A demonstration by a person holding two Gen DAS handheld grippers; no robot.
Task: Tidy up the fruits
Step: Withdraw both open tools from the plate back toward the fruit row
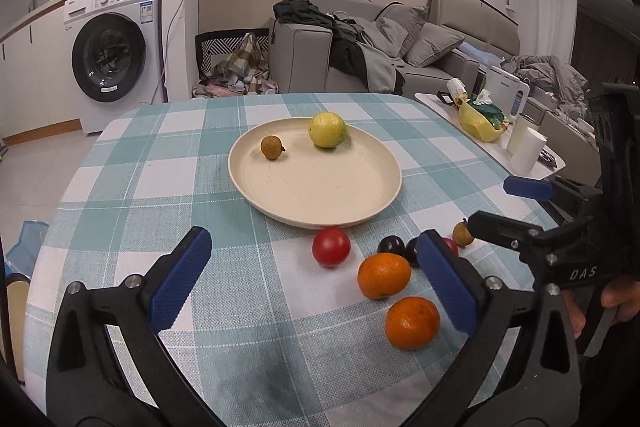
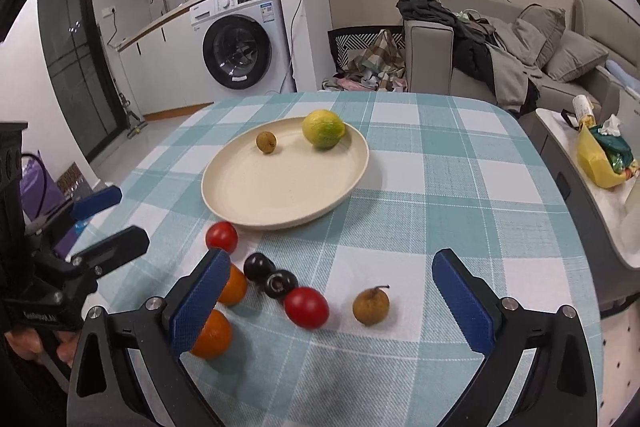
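A cream plate (image 1: 320,195) (image 2: 256,195) on the checked tablecloth holds a lemon (image 1: 327,129) (image 2: 323,129) and a small brown longan (image 1: 272,147) (image 2: 266,141). In front of the plate lie a red tomato (image 1: 331,247) (image 2: 221,236), two oranges (image 1: 384,275) (image 1: 412,323), two dark plums (image 2: 257,266) (image 2: 281,283), a second tomato (image 2: 306,307) and a second longan (image 2: 370,306). My left gripper (image 1: 316,283) is open and empty above the cloth, left of the oranges. My right gripper (image 2: 332,303) is open and empty, with the second tomato and longan between its fingers.
The right gripper's body (image 1: 560,227) shows at the right of the left wrist view. A side table (image 2: 600,219) with a yellow bag (image 2: 600,159) stands right of the table. A sofa (image 1: 400,59) and a washing machine (image 1: 116,51) are behind.
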